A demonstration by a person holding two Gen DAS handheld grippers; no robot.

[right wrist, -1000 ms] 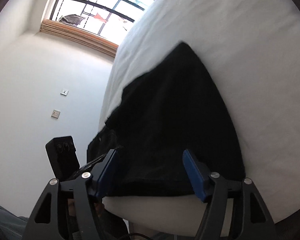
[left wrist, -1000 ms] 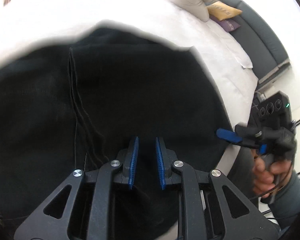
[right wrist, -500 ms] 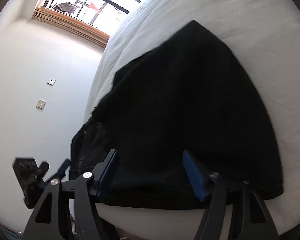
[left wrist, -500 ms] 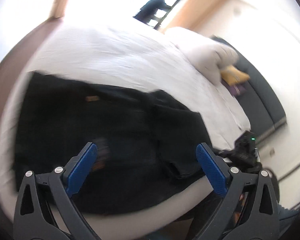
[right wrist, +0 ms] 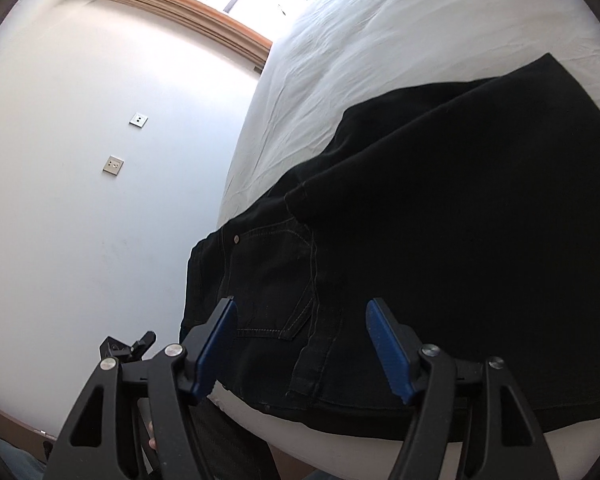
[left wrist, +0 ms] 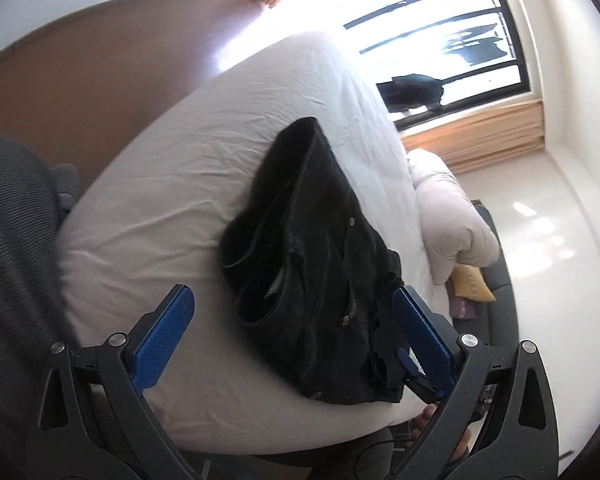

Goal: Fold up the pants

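Bedroom with white walls and a barred window (left wrist: 452, 36) | bed (left wrist: 188, 184) under a white sheet | black pants (left wrist: 316, 248) folded, lying at the bed's near edge | left hand-held gripper (left wrist: 296, 336) spread wide, holding nothing | right hand-held gripper (right wrist: 300, 344) partly open before the pants' edge, pads clear of the cloth

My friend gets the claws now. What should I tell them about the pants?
Left claw: wide open, holding nothing, back from the pants.
Right claw: open, holding nothing, hovering at the near edge of the pants.
Pants: black, folded into a compact bundle, lying on the white bed near its front edge, pocket side showing.
Done: legs look folded over.
Left: maybe one more fold or some tidying; hard to judge from here.
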